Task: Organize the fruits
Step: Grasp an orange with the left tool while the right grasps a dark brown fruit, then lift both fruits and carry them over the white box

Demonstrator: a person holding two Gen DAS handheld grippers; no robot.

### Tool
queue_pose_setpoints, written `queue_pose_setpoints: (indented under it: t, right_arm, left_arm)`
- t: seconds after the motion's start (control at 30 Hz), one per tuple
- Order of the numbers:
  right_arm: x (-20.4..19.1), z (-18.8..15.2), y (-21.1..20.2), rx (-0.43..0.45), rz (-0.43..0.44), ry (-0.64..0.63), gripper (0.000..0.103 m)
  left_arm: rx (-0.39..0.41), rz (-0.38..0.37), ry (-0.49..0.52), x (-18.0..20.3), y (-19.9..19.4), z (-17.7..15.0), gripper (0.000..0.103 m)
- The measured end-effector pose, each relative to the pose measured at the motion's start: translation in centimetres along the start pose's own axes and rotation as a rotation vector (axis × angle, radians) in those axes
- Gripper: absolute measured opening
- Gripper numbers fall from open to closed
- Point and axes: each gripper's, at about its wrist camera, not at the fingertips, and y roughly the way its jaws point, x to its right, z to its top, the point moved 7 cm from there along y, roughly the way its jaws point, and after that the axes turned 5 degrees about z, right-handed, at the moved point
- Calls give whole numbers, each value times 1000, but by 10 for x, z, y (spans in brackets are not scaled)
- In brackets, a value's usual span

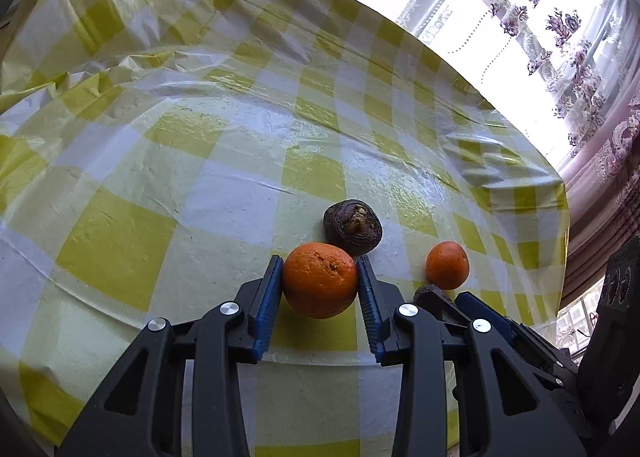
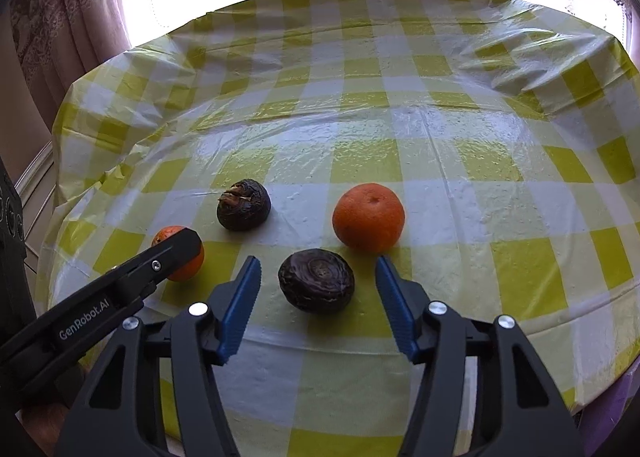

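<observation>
The left hand-held gripper (image 1: 320, 281) is pinching an orange (image 1: 319, 280) on the desk (image 1: 224, 193). The right hand-held gripper (image 2: 318, 277) is gaping around a dark fruit (image 2: 316, 280), not touching it. Beyond are lying another dark fruit (image 2: 243, 205) and a second orange (image 2: 369, 217), so sorting seems barely begun. The left one's side reads "GenRobot.AI".

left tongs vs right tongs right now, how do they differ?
The left tongs are closed on the near orange, blue pads pressing both its sides; the right tongs stand open and hold nothing. The left tongs' jaws are narrow, set by the fruit's width; the right tongs' jaws are wide, flanking a dark wrinkled fruit with gaps on both sides. Both are low over the checked tablecloth.
</observation>
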Motion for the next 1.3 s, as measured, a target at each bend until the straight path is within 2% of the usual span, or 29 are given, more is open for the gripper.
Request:
queue_pose_setpoints:
  t: [0.07,0.37,0.8,1.03,1.3]
  right_arm:
    - [-3,-1,5,-17,-7,-9,40]
    - [-3,-9,-2,-16,-28,-32,39]
    - [29,-30,-38,-5,-80,10,39]
    - [50,-42,-63,7,-109,36,39]
    - [85,-58,-96,29,-138,87,38]
  left_arm:
    - [-1,4,4,0,0,-1,35]
    - [-18,6,48,10,-3,-9,35]
    - [-20,4,104,31,-23,-27,35]
    - [-24,-13,157,55,-34,-41,35]
    - [-53,-64,244,102,-40,-68,35]
